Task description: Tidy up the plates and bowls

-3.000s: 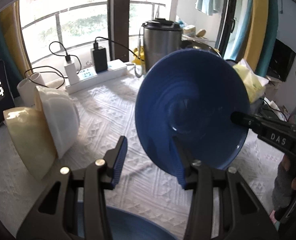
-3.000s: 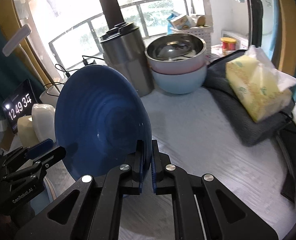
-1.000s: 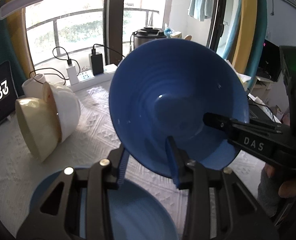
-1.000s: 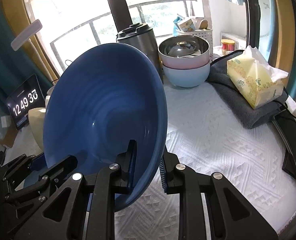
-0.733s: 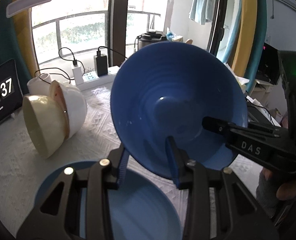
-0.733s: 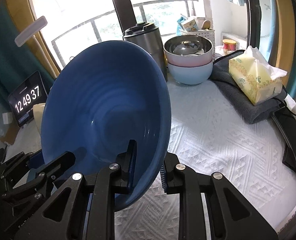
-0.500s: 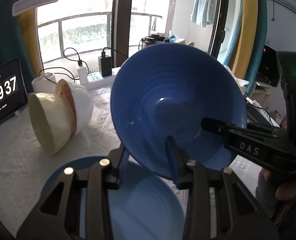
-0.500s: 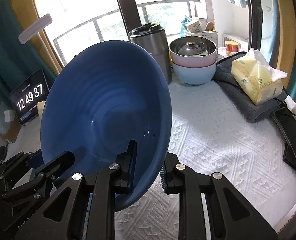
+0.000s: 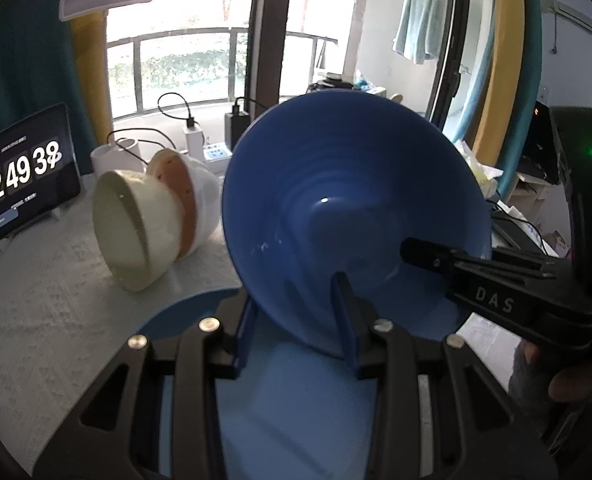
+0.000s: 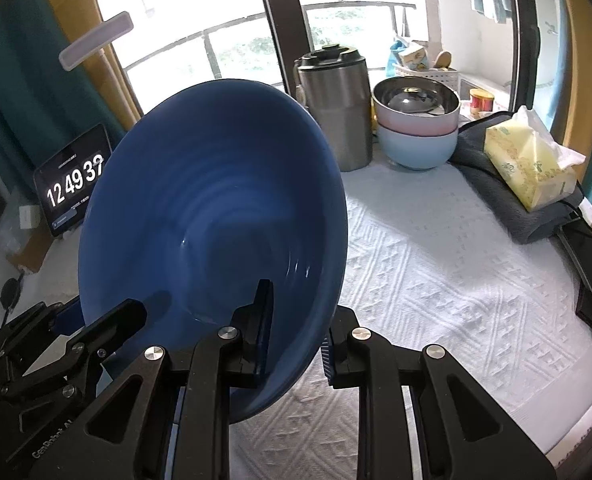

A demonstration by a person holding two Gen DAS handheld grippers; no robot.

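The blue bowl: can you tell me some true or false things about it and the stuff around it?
1. Both grippers hold the blue bowl by its rim. True.
2. The blue bowl lies flat on the table. False: it is tilted, in the air.
3. A blue plate lies under the left gripper. True.
4. The cream bowl stands upright. False: it lies on its side.
5. The right gripper is empty. False: its jaws straddle the bowl's rim.

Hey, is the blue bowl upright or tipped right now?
Tipped. The blue bowl stands nearly on edge, its empty inside facing both cameras.
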